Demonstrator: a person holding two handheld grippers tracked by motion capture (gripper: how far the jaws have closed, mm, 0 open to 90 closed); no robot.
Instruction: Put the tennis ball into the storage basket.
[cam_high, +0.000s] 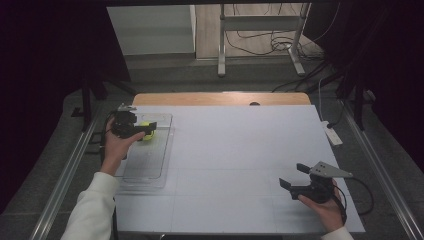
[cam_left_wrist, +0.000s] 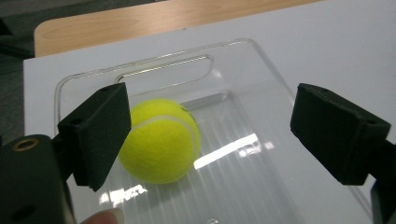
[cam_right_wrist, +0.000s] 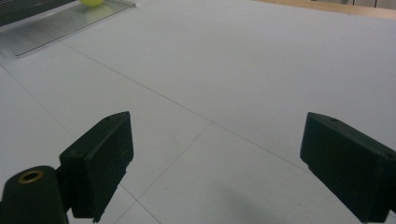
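A white sheet (cam_high: 240, 165) is spread over the wooden table (cam_high: 220, 98), whose far edge is left bare. A small white device (cam_high: 332, 134) (with a cable attached) is seen at the sheet's right edge. Beyond the table's far edge, a metal stand (cam_high: 260, 37) and loose cables (cam_high: 260, 45) are seen on the floor.

Yellow-green tennis ball (cam_left_wrist: 161, 142) with white seam, clear ribbed tray (cam_left_wrist: 243, 186).

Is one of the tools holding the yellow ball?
No, nothing is held. The left tool is open above the tennis ball, which lies in the clear tray. The right tool is open with just table between its jaws.
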